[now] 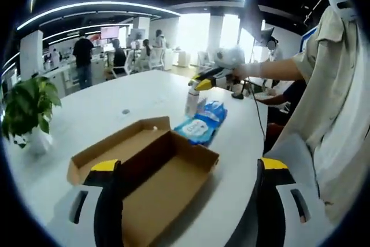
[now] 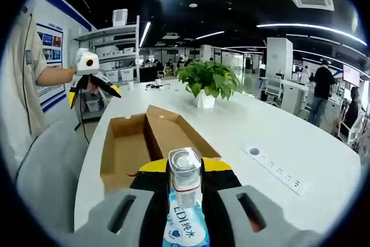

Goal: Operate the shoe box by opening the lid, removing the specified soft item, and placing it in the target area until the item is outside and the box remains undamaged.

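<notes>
The right gripper [image 2: 185, 186] hung above the table [image 2: 260, 125], jaws clamped on a clear bottle [image 2: 186, 172]. The left gripper [image 1: 188, 169] had jaws apart over the open cardboard box [image 1: 156, 172]; a blue soft pack [image 1: 203, 122] lay beside it.

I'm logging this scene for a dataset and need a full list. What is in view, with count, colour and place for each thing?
shoe box: one, brown cardboard, open and empty, on the white table.
bottle: one, clear with a blue and white label, clamped between the right gripper's jaws.
blue packet: one, blue and white, on the table beyond the box, next to the bottle.
potted plant: one, green leaves in a white pot, on the table past the box.
power strip: one, white, flat on the table.
people: several, at desks in the background.
left gripper: black and yellow jaws, spread wide over the box.
right gripper: black and yellow jaws, closed on the bottle.
</notes>
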{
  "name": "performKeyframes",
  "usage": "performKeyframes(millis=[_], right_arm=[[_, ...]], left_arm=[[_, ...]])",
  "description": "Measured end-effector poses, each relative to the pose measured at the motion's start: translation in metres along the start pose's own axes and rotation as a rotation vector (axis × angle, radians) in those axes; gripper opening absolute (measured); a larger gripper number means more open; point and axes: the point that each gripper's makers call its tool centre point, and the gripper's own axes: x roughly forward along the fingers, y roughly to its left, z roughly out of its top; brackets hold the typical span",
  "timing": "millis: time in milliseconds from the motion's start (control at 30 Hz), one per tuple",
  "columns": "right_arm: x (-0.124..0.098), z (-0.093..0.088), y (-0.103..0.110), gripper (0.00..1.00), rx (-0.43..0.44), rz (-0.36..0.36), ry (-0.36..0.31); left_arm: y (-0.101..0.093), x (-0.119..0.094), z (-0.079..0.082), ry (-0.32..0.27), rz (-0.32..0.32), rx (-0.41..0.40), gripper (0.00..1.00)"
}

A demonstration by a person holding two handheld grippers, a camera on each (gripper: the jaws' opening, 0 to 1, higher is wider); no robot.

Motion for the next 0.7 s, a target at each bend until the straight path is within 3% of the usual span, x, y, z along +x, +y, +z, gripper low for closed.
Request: performKeyframes(millis=[367,700], right_arm=[[0.000,-0.016,-0.028,0.17,-0.003,-0.022,0.012],[0.004,-0.027,-0.048,0.17,-0.012,-0.018,0.023]], left_arm=[[0.006,-0.019,0.004,-0.048,0.083,-0.013,1.00],[0.013,-0.028,-0.004,-0.048,0.152,-0.038,1.00]])
